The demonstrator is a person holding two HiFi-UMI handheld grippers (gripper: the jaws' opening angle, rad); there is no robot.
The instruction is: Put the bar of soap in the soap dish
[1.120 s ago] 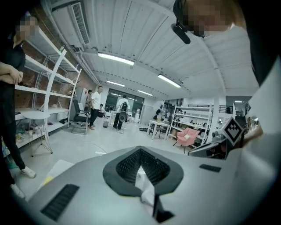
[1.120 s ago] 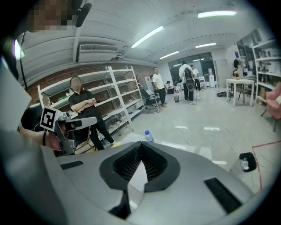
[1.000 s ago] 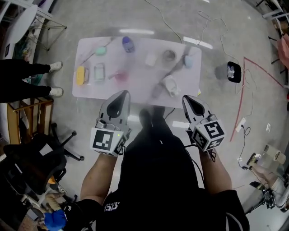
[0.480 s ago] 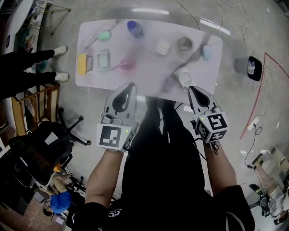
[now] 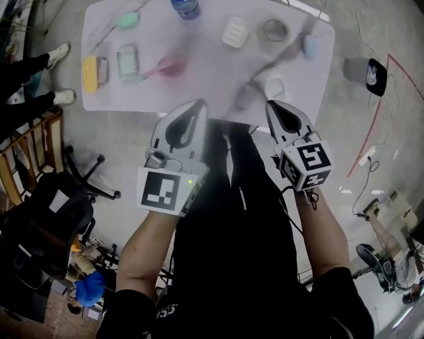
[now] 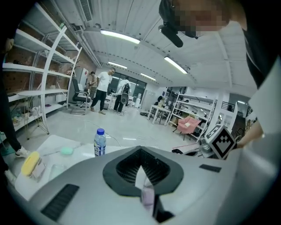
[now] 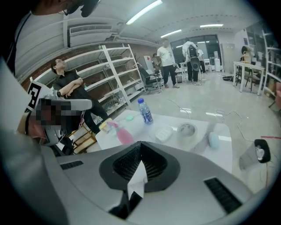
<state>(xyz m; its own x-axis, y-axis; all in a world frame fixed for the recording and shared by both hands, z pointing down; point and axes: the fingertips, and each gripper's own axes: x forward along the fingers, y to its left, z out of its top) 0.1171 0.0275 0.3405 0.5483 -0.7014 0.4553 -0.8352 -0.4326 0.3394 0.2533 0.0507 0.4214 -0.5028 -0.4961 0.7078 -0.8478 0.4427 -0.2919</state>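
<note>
A white table (image 5: pixel 212 99) stands ahead of me. On it lie a white ribbed oval piece (image 5: pixel 235 31) that looks like the soap dish, and a pale blue oval bar (image 5: pixel 310 45) near the right end; both also show in the right gripper view, the white piece (image 7: pixel 164 133) and the blue bar (image 7: pixel 213 139). My left gripper (image 5: pixel 192 109) and right gripper (image 5: pixel 273 109) hang short of the table's near edge, above my legs, touching nothing. Each has its jaws together and empty, as the left gripper (image 6: pixel 140 151) and right gripper (image 7: pixel 139 145) views show.
The table also carries a water bottle (image 5: pixel 185 6), a pink spray bottle (image 5: pixel 169 66), a tape roll (image 5: pixel 273 30), a yellow item (image 5: pixel 89 73) and a clear box (image 5: pixel 127 63). An office chair (image 5: pixel 46 218) stands at the left. Another person's feet (image 5: pixel 59 53) and floor cables (image 5: pixel 368 159) flank the table.
Both grippers have sunk lower in front of my body and stay shut. The table has slid towards the top of the head view.
</note>
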